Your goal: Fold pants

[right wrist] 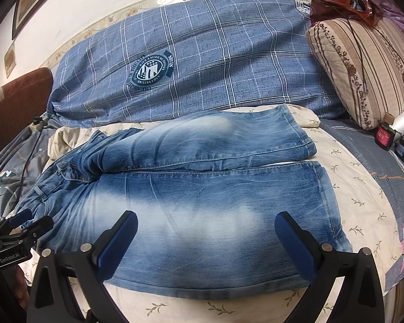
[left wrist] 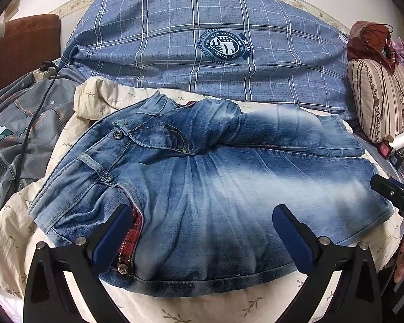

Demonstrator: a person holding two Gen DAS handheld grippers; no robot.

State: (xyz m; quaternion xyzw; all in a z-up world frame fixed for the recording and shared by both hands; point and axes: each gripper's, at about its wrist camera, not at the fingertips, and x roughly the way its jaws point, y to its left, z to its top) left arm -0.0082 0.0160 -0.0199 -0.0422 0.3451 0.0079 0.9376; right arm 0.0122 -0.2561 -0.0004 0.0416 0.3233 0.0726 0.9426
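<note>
Jeans [left wrist: 202, 188] flat on cream sheet [left wrist: 202, 309]; both hand-held grippers spread just above.

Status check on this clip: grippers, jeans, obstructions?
Left gripper open, right gripper open, both empty. Jeans flat on cream quilt, legs side by side, unfolded. Nothing on them.

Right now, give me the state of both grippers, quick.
Left gripper: open, holding nothing, over the waist end of the jeans.
Right gripper: open, holding nothing, over the near leg.
</note>
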